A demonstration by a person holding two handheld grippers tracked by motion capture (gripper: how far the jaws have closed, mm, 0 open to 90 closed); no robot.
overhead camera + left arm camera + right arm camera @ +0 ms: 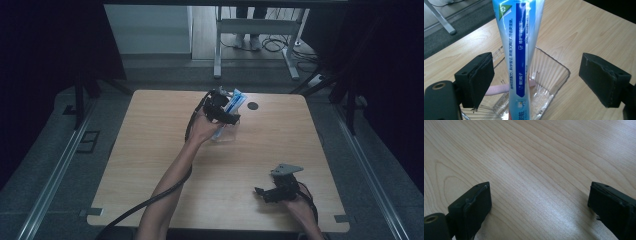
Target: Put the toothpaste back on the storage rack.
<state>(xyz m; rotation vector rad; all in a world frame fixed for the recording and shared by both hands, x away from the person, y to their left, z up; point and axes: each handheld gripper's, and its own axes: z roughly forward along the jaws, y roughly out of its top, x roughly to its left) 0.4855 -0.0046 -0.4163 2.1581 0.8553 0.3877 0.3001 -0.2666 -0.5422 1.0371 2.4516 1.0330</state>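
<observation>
Both jaws of the left gripper [536, 80] stand wide, clear of the toothpaste tube [520, 50] propped in the clear container [554, 75] near the surface's far edge; lift straight up to avoid tipping it. Right gripper [261, 192] rests open, empty.

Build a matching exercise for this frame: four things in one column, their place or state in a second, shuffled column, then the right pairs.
Things:
1. toothpaste tube
2. clear container
3. left claw
4. right claw

Places or states:
A. open above bare wood near the table's near right corner
B. stands in the container, leaning out over its rim
C. open, pads clear of the tube on both sides
D. sits on the table with a pink item lying inside

Pairs: 1-B, 2-D, 3-C, 4-A
</observation>
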